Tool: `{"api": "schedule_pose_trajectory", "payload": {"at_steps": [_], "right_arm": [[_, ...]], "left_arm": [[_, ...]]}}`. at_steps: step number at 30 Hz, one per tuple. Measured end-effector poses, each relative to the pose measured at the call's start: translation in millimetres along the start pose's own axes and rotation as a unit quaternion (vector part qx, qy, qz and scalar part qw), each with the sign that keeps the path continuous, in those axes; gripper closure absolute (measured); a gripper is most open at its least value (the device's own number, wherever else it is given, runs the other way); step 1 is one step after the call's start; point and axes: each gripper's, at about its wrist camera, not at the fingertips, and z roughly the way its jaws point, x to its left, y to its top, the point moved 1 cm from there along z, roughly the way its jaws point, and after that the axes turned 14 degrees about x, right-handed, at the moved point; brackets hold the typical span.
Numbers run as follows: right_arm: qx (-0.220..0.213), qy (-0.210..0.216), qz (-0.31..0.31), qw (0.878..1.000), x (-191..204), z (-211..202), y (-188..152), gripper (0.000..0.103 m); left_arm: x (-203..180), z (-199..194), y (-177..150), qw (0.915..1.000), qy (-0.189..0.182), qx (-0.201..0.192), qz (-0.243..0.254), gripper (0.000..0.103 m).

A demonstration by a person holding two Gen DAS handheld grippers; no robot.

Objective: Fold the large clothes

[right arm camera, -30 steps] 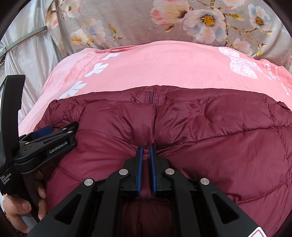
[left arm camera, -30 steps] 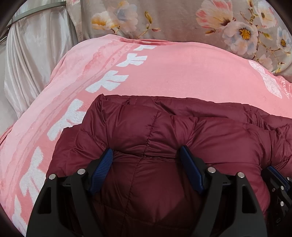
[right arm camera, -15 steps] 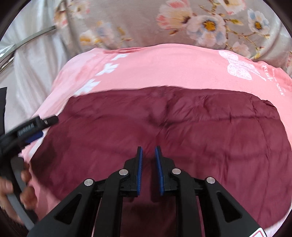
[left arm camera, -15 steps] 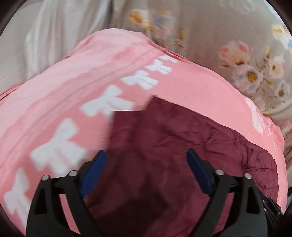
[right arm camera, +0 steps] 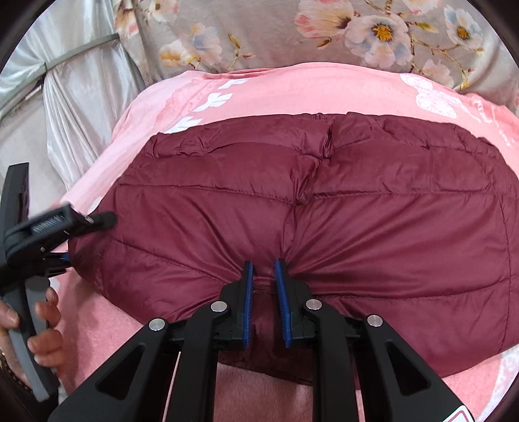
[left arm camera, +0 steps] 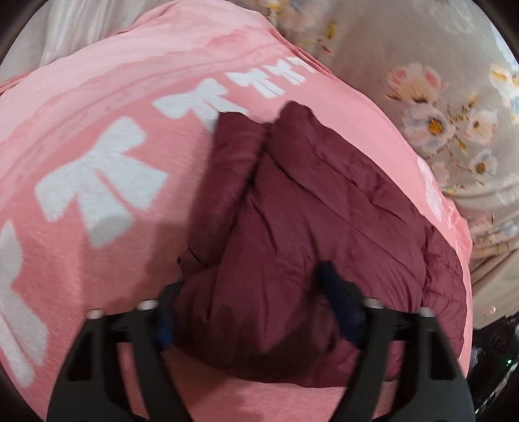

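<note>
Layout relative to the jacket (right arm camera: pixel 324 201): it lies on the blanket (right arm camera: pixel 292 87), which extends beyond it on all sides. The floral sheet (right arm camera: pixel 259 35) lies behind; the left gripper (right arm camera: pixel 65 240) sits at its left edge, the right gripper (right arm camera: pixel 263 276) at its near edge.

Pink blanket (right arm camera: pixel 324 87), floral sheet (right arm camera: pixel 259 39), silvery curtain (right arm camera: pixel 81 87)

Bed under a pink blanket, with a puffy jacket on top

The pink blanket (right arm camera: pixel 324 91), printed with white bows, covers the bed; a dark red quilted jacket (right arm camera: pixel 324 201) lies folded directly on it, spread across the middle. Behind the blanket is flowered grey fabric (right arm camera: pixel 259 29), perhaps a sheet, though the far edge is hard to make out.
</note>
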Motion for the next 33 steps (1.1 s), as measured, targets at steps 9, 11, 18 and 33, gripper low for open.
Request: {"api": "schedule_pose_trajectory", "payload": {"at_steps": [9, 11, 18, 33], "right_arm": [[0.029, 0.018, 0.000, 0.999, -3, -30, -33, 0.087], [0.049, 0.037, 0.001, 0.998, 2, -20, -39, 0.087], [0.056, 0.068, -0.034, 0.996, 29, 6, -38, 0.085], [-0.032, -0.112, 0.078, 0.990, -90, -134, -71, 0.088]], "left_arm": [[-27, -79, -6, 0.9951, -0.067, -0.054, 0.049, 0.086], [-34, -95, -11, 0.9937, -0.061, -0.071, 0.061, 0.087], [-87, -140, -19, 0.9834, -0.050, -0.126, 0.121, 0.087], [-296, -22, -64, 0.9559, -0.075, -0.002, 0.284, 0.083]]}}
